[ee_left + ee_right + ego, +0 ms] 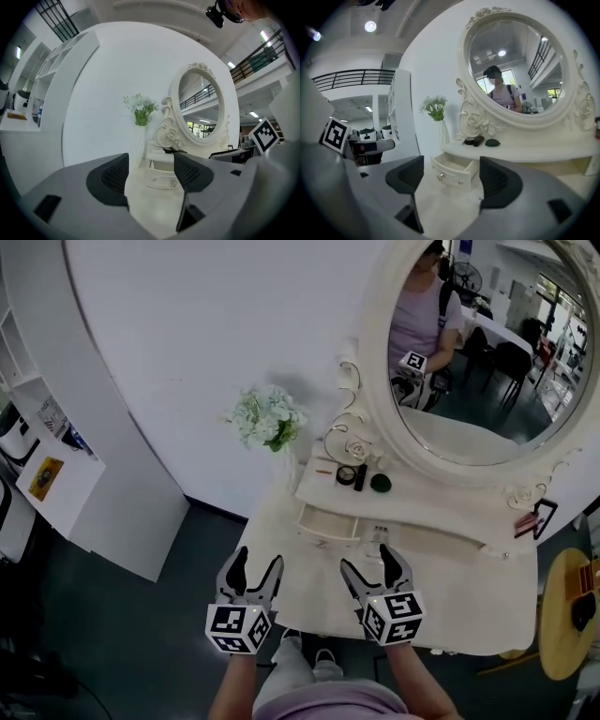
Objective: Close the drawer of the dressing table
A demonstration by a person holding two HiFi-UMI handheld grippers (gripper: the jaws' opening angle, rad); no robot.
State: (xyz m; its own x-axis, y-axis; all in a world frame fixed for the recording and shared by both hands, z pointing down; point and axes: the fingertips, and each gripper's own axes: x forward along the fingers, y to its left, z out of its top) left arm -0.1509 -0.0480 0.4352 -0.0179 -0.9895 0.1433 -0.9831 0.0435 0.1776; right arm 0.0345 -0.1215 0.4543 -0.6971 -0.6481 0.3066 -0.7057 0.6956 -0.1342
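The white dressing table [309, 601] has a small drawer [328, 524] pulled out under its raised shelf. The open drawer also shows in the right gripper view, drawer [454, 171], with two small knobs on its front, and in the left gripper view, drawer [161, 176]. My left gripper [256, 563] hovers open over the tabletop's front left, short of the drawer. Front and slightly right of the drawer, my right gripper [368, 561] is open too. Neither touches the drawer. Both gripper views, left gripper [150, 176] and right gripper [451, 180], show nothing between the fingers.
A large oval mirror [487, 352] stands behind the shelf. Small dark cosmetics [361, 476] lie on the shelf. A vase of white flowers [267, 418] stands at the table's left rear. A white bookshelf [56, 465] is at far left, a round wooden stool [567, 615] at right.
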